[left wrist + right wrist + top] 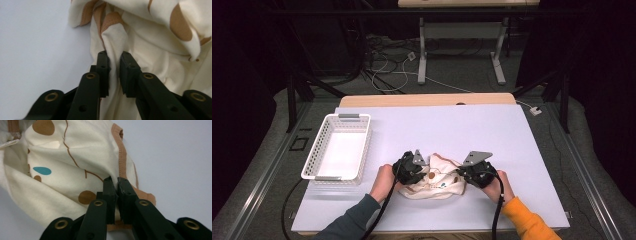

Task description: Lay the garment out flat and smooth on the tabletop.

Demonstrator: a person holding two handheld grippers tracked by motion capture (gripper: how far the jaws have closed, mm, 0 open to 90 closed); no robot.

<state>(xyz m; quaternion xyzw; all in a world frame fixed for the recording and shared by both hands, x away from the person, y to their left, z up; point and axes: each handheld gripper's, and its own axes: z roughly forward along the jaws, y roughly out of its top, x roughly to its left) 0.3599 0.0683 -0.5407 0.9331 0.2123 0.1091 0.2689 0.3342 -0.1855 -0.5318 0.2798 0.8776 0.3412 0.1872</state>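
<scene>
Already you had both claws, left gripper (421,167) and right gripper (463,172), pinched shut on the soft, light garment (438,182) bunched mid-table, gripping folds at its opposite edges.

Cream garment (439,181) with tan trim, brown and teal spots, crumpled on white table near front edge

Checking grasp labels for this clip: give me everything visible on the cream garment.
The cream garment is soft, thin cloth, cream with tan trim along its edges, tan spots, thin tan lines and a teal drop shape. It lies crumpled in a heap on the white table, near the front edge, right of the white basket. The left gripper pinches a raised fold between its fingers; the right gripper is shut on cloth by the tan-trimmed edge.
</scene>
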